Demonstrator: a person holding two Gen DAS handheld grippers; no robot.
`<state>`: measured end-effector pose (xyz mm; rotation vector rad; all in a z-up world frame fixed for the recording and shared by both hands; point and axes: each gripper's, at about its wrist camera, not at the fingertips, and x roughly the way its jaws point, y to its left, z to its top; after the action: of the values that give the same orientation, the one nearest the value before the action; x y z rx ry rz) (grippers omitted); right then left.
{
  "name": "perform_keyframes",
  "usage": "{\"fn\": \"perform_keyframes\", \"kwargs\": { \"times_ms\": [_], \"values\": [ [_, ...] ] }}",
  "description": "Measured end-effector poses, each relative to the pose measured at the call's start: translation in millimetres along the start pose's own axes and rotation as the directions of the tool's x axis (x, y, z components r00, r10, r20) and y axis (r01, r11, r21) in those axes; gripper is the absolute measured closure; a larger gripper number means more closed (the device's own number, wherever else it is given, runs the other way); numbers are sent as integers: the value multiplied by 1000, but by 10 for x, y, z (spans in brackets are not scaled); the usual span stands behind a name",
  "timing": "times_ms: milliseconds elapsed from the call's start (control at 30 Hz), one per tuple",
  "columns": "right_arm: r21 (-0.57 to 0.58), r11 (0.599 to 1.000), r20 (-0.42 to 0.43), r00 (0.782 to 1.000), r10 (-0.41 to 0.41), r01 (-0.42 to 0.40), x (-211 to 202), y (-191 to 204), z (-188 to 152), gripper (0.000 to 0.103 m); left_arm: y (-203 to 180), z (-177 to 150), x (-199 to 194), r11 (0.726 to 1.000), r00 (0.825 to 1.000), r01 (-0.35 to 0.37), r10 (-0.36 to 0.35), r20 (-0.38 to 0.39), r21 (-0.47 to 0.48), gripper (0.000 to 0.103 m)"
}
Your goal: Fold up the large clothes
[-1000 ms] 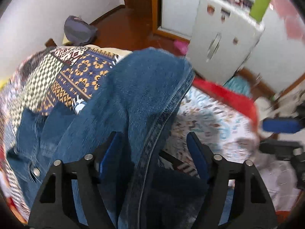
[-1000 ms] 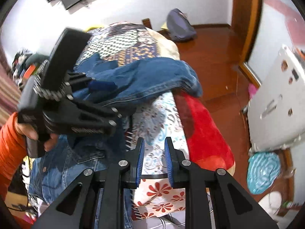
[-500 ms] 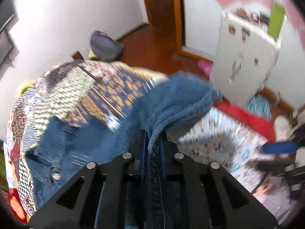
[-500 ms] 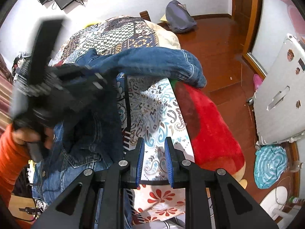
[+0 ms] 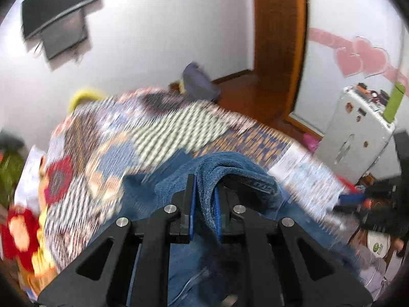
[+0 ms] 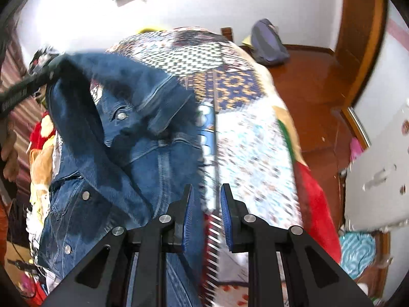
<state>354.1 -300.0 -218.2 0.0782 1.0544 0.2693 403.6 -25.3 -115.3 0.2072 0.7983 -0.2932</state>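
Pinching denim jacket fold between left tool pads, bed below

Home bedroom: bed under a multicoloured patchwork quilt, flat black TV mounted on white wall, glossy red-brown wooden floor, wooden door frame, pink heart wall stickers, small white fridge, grey-blue bag on the floor.

Blue denim jacket (metal buttons showing) lies rumpled, one fold lifted.
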Motion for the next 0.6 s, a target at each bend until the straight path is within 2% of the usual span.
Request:
{"fn": "perform_keyframes", "kwargs": {
  "times_ms": [100,233,367,500,600],
  "values": [
    [-25,999,-28,999,32,-32,156,212,49,86,307,-444,44,998,996,6,-12,-88,-63,90],
    [-60,997,-95,994,47,-53,458,432,44,86,511,-1025,142,991,978,14,-42,-204,-134,86],
    [-108,994,-178,984,-8,-12,847,530,-79,86,557,-1482,236,981,958,22,-75,-275,-192,61],
    [-84,996,-181,983,26,-42,899,450,-143,86,533,-1607,216,985,956,1,-51,-289,-172,48],
    [-61,997,-204,978,31,-45,844,379,-121,86,508,-1430,108,988,960,5,-48,-277,-151,47]
  ]
}}
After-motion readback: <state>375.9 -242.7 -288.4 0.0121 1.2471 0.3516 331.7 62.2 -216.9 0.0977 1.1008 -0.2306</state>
